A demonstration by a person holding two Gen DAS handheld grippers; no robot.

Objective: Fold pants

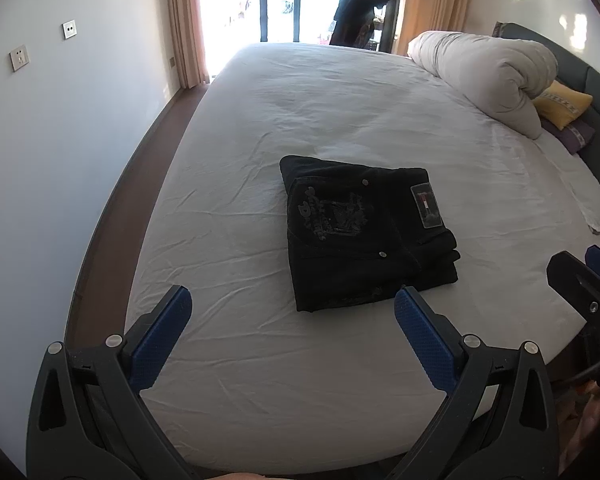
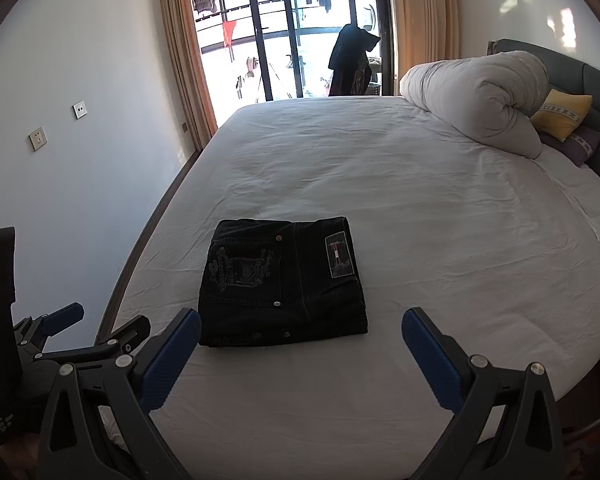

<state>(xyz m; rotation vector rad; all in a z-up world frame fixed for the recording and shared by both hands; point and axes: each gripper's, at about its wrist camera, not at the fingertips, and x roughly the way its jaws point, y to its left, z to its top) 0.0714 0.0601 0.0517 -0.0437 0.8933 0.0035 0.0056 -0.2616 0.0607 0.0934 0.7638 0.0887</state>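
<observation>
1. Looking along your left gripper [image 1: 292, 312], you see its two blue-padded fingers spread wide apart with nothing between them; their bases are cut off by the lower edge of the view.
2. Your right gripper [image 2: 302, 334] is likewise spread wide and empty, hovering over the near edge of the bed [image 2: 300, 408]. Each gripper shows only partly in the other's camera, at the frame side.
3. One pair of black pants [image 1: 364, 232] lies folded into a compact rectangle on the white sheet, just beyond both sets of fingertips and touching neither. A printed back pocket and a rectangular patch face up; the print is too dim to read, and the layers underneath are hidden.
4. Farther off, at the head of the bed, one rolled white duvet [image 2: 480, 100] partly covers two cushions, one yellow cushion [image 2: 562, 114] and one purple cushion [image 2: 580, 144].
5. On the left wall you have two wall plates [image 2: 38, 138].
6. Farthest, curtains [image 2: 180, 60] flank a glass door, where a dark garment [image 2: 350, 60] hangs; the balcony outside is washed out by glare.
</observation>
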